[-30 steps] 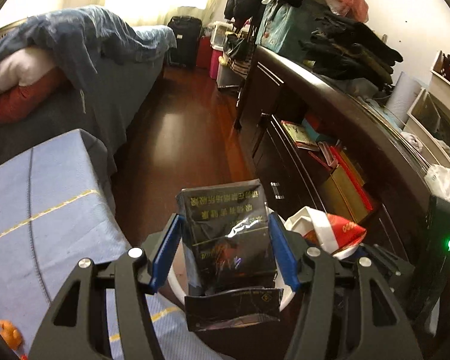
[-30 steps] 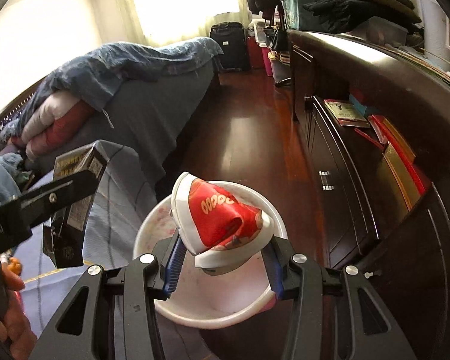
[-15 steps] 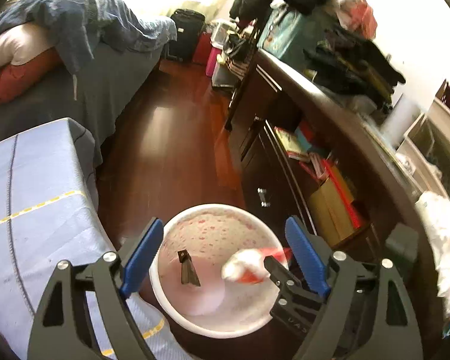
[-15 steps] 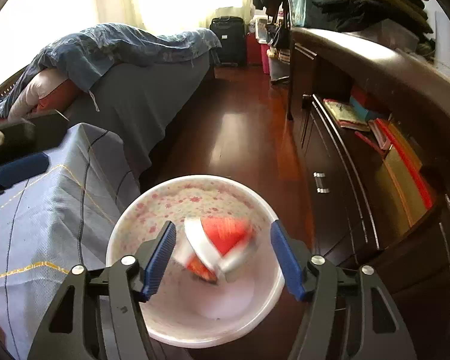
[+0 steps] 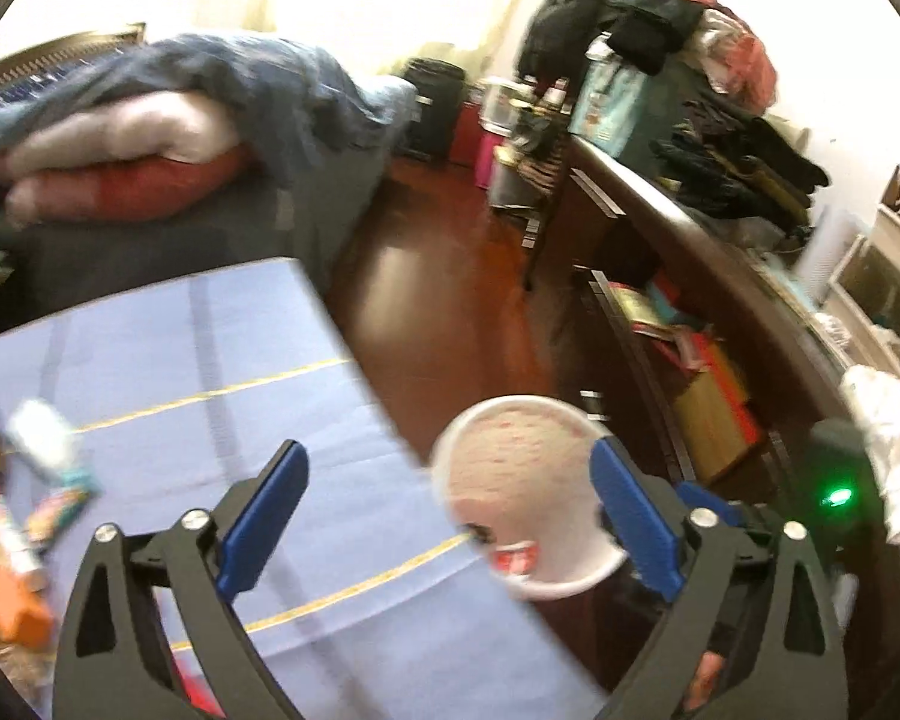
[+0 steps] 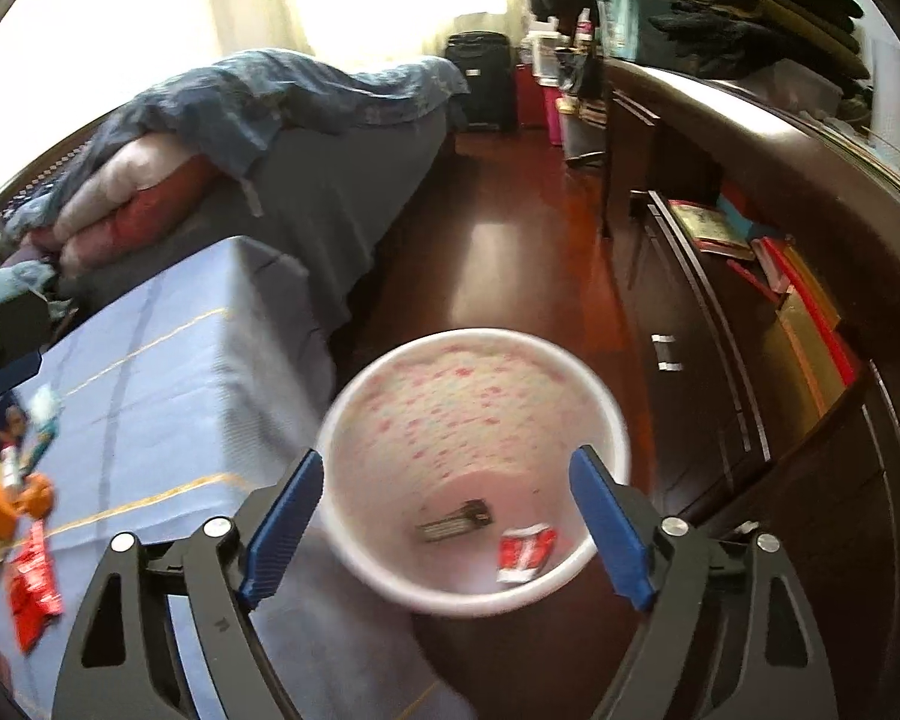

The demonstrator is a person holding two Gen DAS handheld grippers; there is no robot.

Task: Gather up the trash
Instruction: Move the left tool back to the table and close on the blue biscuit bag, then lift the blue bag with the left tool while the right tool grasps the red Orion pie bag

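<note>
A white bin with pink speckles [image 6: 474,396] [image 5: 522,456] stands on the floor beside the blue-clothed table [image 5: 210,372]. At its bottom lie a dark packet [image 6: 456,522] and a red-and-white packet [image 6: 525,552] [image 5: 513,558]. My right gripper [image 6: 447,516] hangs above the bin, its jaws opening, nothing between them. My left gripper [image 5: 447,525] is over the table's edge and the bin's rim, jaws opening and empty. More wrappers lie on the table: a red one [image 6: 33,588], an orange one [image 6: 15,504] and several others [image 5: 48,474].
A bed with a blue cover and pillows [image 6: 258,120] lies beyond the table. A dark wooden dresser [image 6: 750,312] with books on a shelf runs along the right. Wooden floor [image 6: 498,252] lies between them, with a black suitcase [image 6: 480,78] at the far end.
Both grippers let go: the black packet and the red-and-white packet dropped into the bin. Both jaws spread wider. The left gripper swung left over the table.
</note>
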